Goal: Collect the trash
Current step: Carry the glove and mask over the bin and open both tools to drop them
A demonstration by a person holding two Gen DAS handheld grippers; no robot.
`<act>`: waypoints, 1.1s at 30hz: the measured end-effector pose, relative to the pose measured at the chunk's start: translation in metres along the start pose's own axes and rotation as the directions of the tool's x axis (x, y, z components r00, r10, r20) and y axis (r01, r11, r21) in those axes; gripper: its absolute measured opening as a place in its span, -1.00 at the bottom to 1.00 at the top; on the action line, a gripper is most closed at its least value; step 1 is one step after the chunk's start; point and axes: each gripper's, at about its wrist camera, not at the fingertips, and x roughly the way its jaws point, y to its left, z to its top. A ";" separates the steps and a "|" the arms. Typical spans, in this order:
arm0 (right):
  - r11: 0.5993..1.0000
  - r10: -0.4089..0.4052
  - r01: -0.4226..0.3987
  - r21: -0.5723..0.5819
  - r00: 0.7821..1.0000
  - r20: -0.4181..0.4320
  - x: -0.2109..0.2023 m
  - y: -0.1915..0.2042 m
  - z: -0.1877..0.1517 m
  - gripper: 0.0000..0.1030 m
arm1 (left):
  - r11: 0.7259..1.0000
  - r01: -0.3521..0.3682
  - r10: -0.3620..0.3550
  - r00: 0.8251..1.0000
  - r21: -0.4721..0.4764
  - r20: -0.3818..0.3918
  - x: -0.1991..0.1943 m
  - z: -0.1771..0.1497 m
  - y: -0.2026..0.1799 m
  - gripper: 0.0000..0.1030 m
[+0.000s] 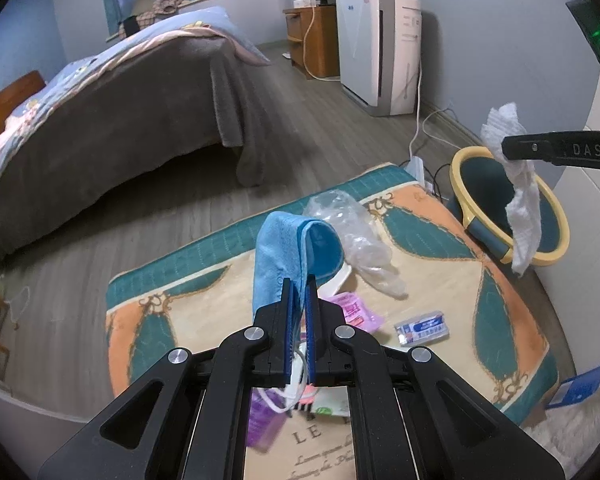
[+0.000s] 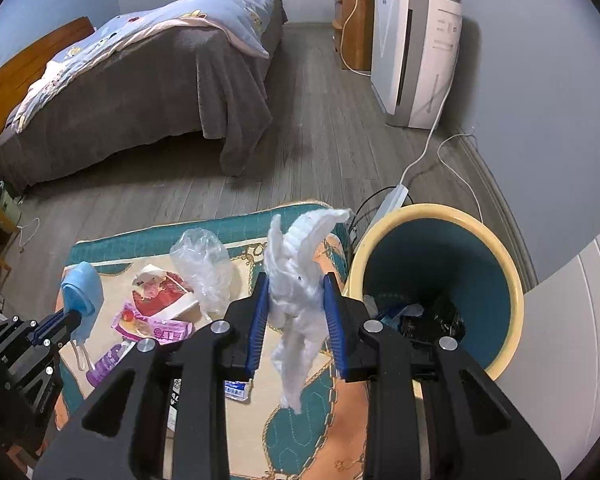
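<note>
- The left claw (image 1: 299, 292) is clamped on a light blue disposable face mask (image 1: 284, 248); the mask stands up out of the nearly shut jaws, and its white ear loops dangle below them.
- The right claw (image 2: 296, 304) grips a crumpled white paper tissue (image 2: 296, 280), which bulges above the jaws and trails down beneath them.
- Just to the right of the right claw and a little ahead stands a teal waste bin with a cream-yellow rim (image 2: 496, 240). In the left wrist view the tissue hangs in front of the bin's mouth; whether it is truly over the opening I cannot tell.
- Done, as far as shows: some dark and pale scraps already lie at the bottom of the bin, and two pieces are lifted off the floor.
- Left on the patterned teal, orange and cream rug (image 1: 420, 240): a crumpled clear plastic bag (image 1: 360, 240) just beyond the left claw, a pink printed wrapper (image 1: 360, 312) beside its tip, a small blue-and-white sachet (image 1: 420, 328) to its right, a purple wrapper (image 2: 108, 364) and a red-printed packet (image 2: 160, 292) between the two claws.
- My judgement: the task is at an early-to-middle stage, with both held pieces not yet dropped and at least five items still to gather.
</note>
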 end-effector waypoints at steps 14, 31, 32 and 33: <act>0.997 -0.072 0.072 -0.001 0.997 0.016 0.014 -0.039 0.006 -0.48 | 0.998 0.057 -0.057 0.998 0.016 -0.036 0.024 0.016 -0.050 -0.88; 0.975 -0.085 0.084 0.207 0.996 0.000 0.023 -0.132 0.014 -0.48 | 0.978 0.169 -0.168 0.986 0.124 -0.016 0.041 0.062 -0.139 -0.88; 0.972 -0.089 0.087 0.219 0.996 -0.001 0.023 -0.137 0.014 -0.48 | 0.976 0.173 -0.172 0.985 0.134 -0.019 0.044 0.065 -0.146 -0.88; 0.968 -0.092 0.090 0.232 0.996 -0.001 0.023 -0.143 0.013 -0.48 | 0.974 0.180 -0.178 0.984 0.135 -0.023 0.045 0.067 -0.149 -0.88</act>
